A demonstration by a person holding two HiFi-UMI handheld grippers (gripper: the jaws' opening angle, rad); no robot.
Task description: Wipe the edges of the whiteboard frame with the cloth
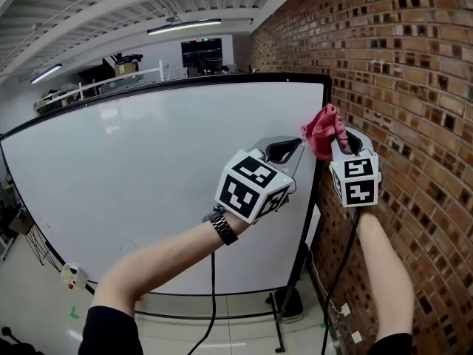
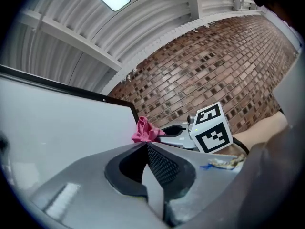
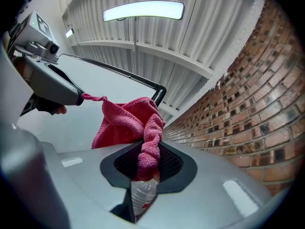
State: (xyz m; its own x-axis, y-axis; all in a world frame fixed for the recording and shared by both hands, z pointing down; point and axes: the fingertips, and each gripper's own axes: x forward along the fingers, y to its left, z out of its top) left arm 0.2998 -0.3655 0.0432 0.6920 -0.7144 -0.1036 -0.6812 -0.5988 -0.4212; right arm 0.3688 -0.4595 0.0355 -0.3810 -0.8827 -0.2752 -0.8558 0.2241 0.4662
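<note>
The whiteboard (image 1: 148, 183) stands upright in a thin black frame (image 1: 326, 109), its right edge close to the brick wall. A pink-red cloth (image 1: 321, 128) hangs bunched at that right edge, near the top corner. My right gripper (image 1: 338, 136) is shut on the cloth's thick folded part (image 3: 145, 137). In the right gripper view the frame's corner (image 3: 161, 92) shows just behind the cloth. My left gripper (image 1: 298, 146) sits just left of it, jaws shut, pinching a stretched corner of the cloth (image 3: 88, 98). In the left gripper view the cloth (image 2: 144, 131) lies right at my left gripper's tip (image 2: 143, 146).
The brick wall (image 1: 399, 87) runs close along the right of the board. The board's stand foot (image 1: 288, 302) and cables lie on the floor below. A small white object (image 1: 72, 274) sits on the floor at the lower left. Ceiling lamps (image 3: 143, 11) are overhead.
</note>
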